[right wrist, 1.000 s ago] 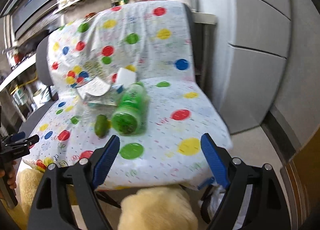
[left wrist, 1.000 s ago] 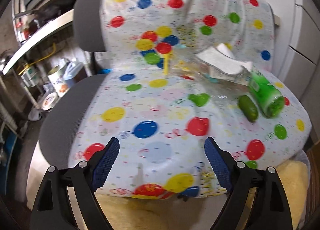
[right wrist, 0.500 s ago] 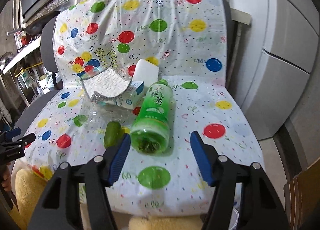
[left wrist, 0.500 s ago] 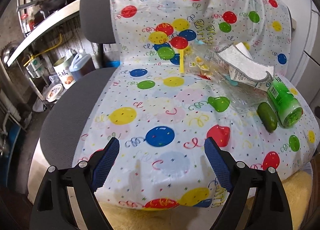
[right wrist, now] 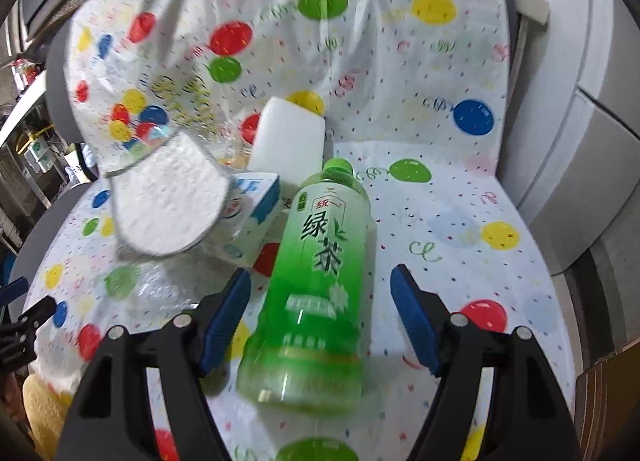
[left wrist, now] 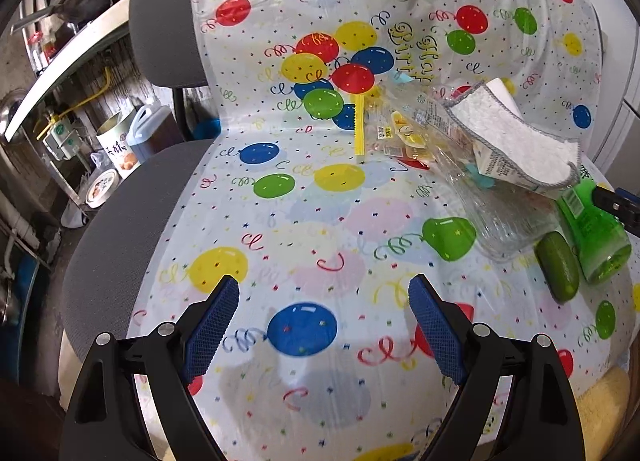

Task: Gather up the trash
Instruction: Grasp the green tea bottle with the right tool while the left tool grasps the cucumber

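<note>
- Right wrist view shows the right tool [right wrist: 320,301] low over the seat of a chair [left wrist: 120,229] draped in a balloon-print plastic cover [right wrist: 440,221].
- A green tea bottle [right wrist: 316,269] lies on its side on the cover, cap pointing toward the chair back and base toward the camera.
- The bottle's lower half sits between the right tool's blue pads [right wrist: 412,317]; a gap shows on each side, so the pads do not press on it. The jaws have just been opening a little.
- Beside the bottle toward the picture's left lies a white-and-blue carton [right wrist: 256,217], with a grey-edged white cloth [right wrist: 168,201] draped over it.
- A white foam block [right wrist: 290,141] stands behind the carton, against the chair back.
- Crumpled clear plastic [right wrist: 156,293] lies in front of the carton, near the seat's front edge.
- Left wrist view has the left tool [left wrist: 324,313] with jaws spread wide and nothing between them, over bare cover well apart from the litter.
- From this side a small dark-green oval object [left wrist: 558,265] lies just beside the bottle's base; what it is I cannot tell.
- A clear snack wrapper with a yellow strip [left wrist: 396,129] lies near the chair back.
</note>
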{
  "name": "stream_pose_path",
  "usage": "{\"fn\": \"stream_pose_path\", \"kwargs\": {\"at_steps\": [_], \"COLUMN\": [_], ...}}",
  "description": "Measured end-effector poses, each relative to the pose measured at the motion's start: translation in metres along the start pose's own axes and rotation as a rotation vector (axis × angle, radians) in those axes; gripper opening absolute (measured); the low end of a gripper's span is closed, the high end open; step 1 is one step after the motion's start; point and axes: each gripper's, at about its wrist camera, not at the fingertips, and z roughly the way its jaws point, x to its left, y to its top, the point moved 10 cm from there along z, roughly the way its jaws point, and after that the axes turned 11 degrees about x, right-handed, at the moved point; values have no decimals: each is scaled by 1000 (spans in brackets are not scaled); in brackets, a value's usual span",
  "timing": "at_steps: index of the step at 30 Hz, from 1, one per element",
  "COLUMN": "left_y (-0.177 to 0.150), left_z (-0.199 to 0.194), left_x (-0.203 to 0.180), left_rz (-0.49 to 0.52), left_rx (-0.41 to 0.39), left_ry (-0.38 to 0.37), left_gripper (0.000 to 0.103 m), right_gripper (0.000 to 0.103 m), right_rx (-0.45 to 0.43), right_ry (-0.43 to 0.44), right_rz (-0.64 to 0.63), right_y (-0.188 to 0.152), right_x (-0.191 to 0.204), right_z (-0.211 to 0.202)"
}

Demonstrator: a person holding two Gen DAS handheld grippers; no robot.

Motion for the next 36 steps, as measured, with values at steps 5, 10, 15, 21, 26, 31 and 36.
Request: {"fn": "stream_pose_path", "kwargs": {"at_steps": [5, 10, 15, 21, 26, 31, 36], "left_y": [6, 0, -12, -19, -9, -5, 4], "left_z": [12, 17, 7, -20, -43, -37, -15], "left_x": [-7, -16, -22, -60, -116, -170, -197], "left_rz": [11, 29, 37, 96, 162, 174, 187], "left_rx": [16, 34, 32, 19, 18, 31, 46], "left_ry": [-6, -16, -30, -118, -237, -327, -254], "left_gripper": [87, 87, 87, 87, 72, 62, 60], "right_gripper": [71, 64, 60, 60, 60, 60, 60], "right_rx": [57, 113, 71, -71, -161, -209, -218], "right_ry": [9, -17, -15, -33, -69, -99, -81], "right_rz": [15, 18, 25, 29, 44, 76, 120], "right_y": [13, 19, 11, -23, -57, -79, -93], "right_x": [1, 1, -1, -19, -45, -74, -94], "right_z": [25, 40, 23, -45, -93, -115, -119]}}
